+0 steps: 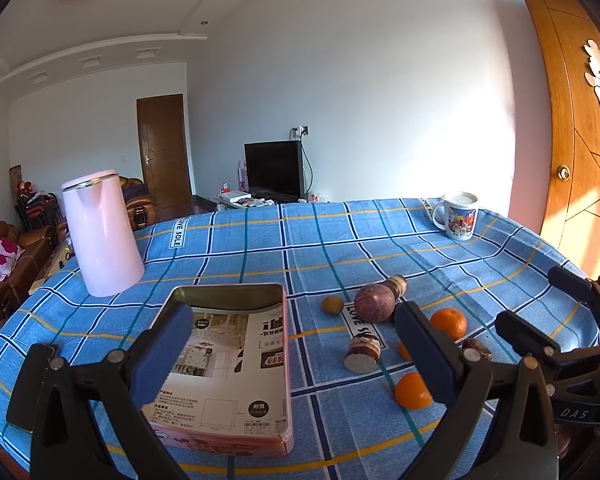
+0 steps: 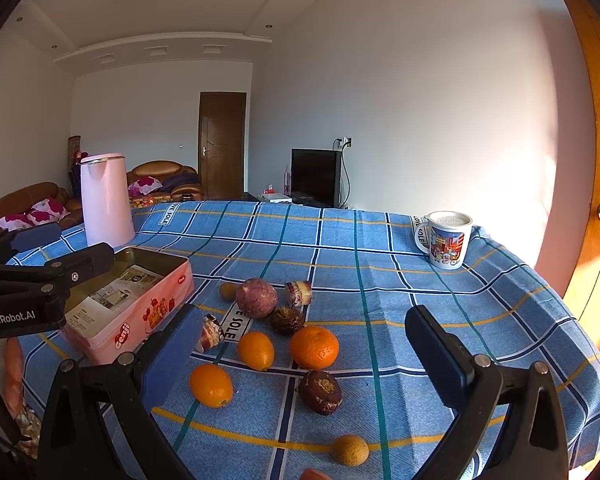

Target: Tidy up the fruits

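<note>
Right wrist view: right gripper (image 2: 304, 354) jaws spread wide, empty, above fruits scattered mid-frame on the blue checked tablecloth (image 2: 420, 280) — mandarin (image 2: 314, 347), two kumquats (image 2: 255, 350), purple passion fruit (image 2: 256, 297), dark brown ones, possibly water chestnuts (image 2: 320, 391). Pink tin (image 2: 140, 312) centre-left. Left gripper (image 1: 294, 354) likewise open, holding nothing, over the tin's near edge

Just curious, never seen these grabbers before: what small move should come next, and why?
Probably lower the right gripper onto the large orange lying between its open jaws. All the fruit is loose on the cloth, and the pink tin holds only a leaflet.
</note>
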The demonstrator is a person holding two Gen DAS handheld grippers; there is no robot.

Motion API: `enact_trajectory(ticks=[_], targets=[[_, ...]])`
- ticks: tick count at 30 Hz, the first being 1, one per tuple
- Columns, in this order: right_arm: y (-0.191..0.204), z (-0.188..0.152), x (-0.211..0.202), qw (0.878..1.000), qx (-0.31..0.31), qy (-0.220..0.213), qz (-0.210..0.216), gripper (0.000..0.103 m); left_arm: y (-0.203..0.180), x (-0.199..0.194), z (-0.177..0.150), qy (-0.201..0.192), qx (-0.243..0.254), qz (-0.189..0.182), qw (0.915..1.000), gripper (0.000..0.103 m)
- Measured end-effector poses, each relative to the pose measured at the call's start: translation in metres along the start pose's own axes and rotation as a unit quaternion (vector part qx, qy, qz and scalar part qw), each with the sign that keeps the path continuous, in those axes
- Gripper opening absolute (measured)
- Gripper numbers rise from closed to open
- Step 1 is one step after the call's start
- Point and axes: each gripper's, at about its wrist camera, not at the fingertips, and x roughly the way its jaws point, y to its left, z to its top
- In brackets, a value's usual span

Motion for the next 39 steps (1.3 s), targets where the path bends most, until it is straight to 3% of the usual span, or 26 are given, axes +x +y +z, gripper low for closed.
enact_trajectory(ticks=[28,32,39], targets=[[-0.002,-0.007,0.004,1.000,-0.002,0.012,-0.003,0.102,-0.001,0.005,-0.007,0.008,-0.005,-0.002,1.0000,0.103],[-0.010,-0.017,0.002,1.000,-0.003,0.012,-0.016,0.102,-0.008,0.010,-0.015,0.019,-0.008,-0.022,0.9995,0.103],[-0.023,-0.055,0.004,0.999,-0.017,0.040,-0.033,0.101,-0.045,0.024,-0.041,0.048,0.031,-0.071,0.9959,0.103]])
